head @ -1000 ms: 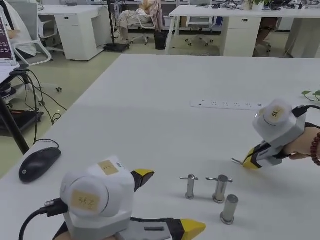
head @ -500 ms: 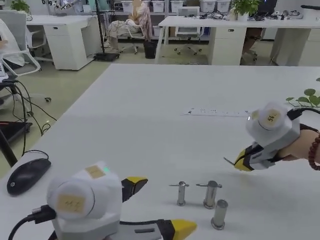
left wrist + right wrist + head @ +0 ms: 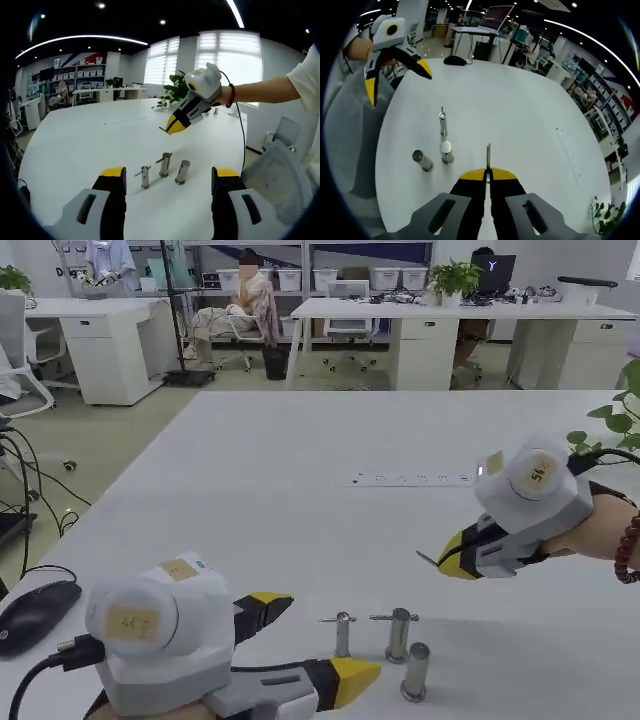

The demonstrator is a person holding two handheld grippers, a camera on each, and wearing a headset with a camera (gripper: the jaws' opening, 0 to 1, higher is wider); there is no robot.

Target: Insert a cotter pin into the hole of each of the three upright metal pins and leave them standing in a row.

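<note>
Steel on a white surface (image 3: 300, 490): low in the head view's centre we see the left pin (image 3: 342, 633) and middle pin (image 3: 398, 635) already cross-pinned, while the third pin (image 3: 415, 670) is bare. Upper right of them, our right tool (image 3: 447, 560) clamps a cotter pin (image 3: 426, 558). Our left tool (image 3: 398, 84) gapes empty.
</note>
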